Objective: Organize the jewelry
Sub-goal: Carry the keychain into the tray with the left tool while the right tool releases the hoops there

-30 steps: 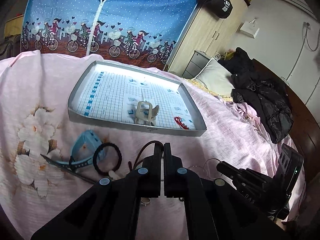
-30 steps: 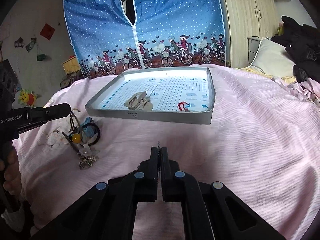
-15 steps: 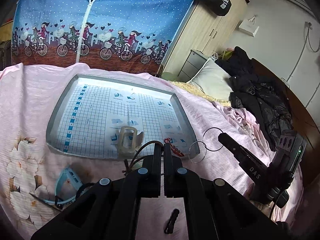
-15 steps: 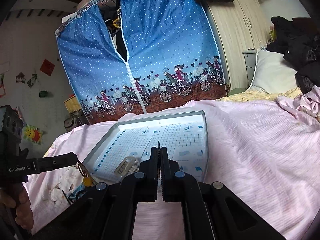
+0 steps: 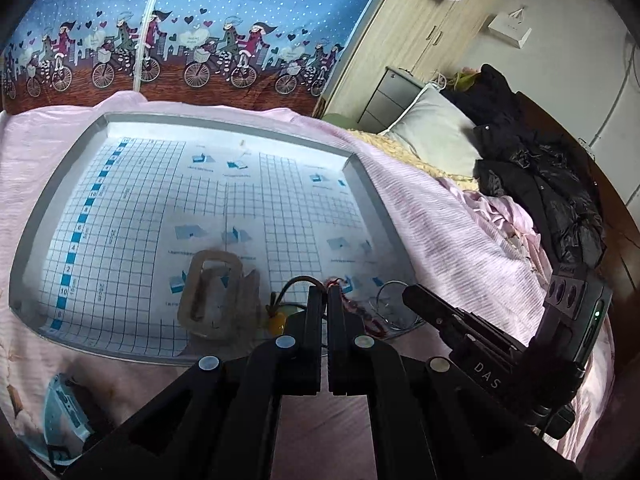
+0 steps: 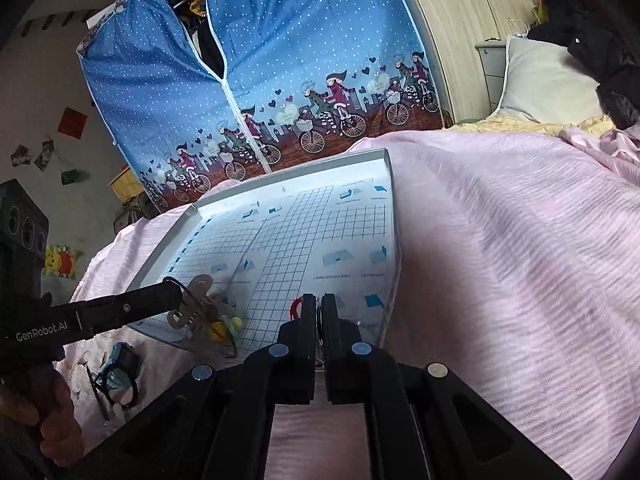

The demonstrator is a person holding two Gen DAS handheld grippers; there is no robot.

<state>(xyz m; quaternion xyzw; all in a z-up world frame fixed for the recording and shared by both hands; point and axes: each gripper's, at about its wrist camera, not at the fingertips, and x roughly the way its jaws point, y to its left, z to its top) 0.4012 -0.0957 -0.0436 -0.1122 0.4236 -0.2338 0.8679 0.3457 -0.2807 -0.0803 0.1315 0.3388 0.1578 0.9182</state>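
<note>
The left gripper (image 5: 324, 294) is pressed together on a dark cord (image 5: 297, 281) that loops out of its tips; a yellow bead (image 5: 279, 323) hangs from the cord just above the tray (image 5: 224, 118) floor, near the tray's front rim. In the right wrist view the same gripper (image 6: 176, 292) reaches in over the tray's front left corner, with the bead (image 6: 218, 329) dangling under its tip. The right gripper (image 6: 319, 305) has its jaws closed on a thin wire hoop (image 5: 390, 306), which in the left wrist view sits at the tray's front right corner, partly over the rim, at the tip of the right gripper (image 5: 412, 294). A second hoop may overlap it; I cannot tell.

Inside the tray, a beige hair clip (image 5: 214, 294) lies on the gridded liner near the front rim, left of the bead. A red bracelet (image 5: 360, 312) lies just right of the left gripper's tips, also near the front rim, between the bead and the hoop.

The tray rests on a pink bedspread (image 6: 500, 260). In front of the tray, off its left corner, a light blue watch (image 6: 116, 360) and a black hair tie (image 6: 128, 394) lie on the bedspread. A hand (image 6: 52, 424) grips the left gripper's handle. Behind the tray stands a blue fabric wardrobe (image 6: 280, 60)
</note>
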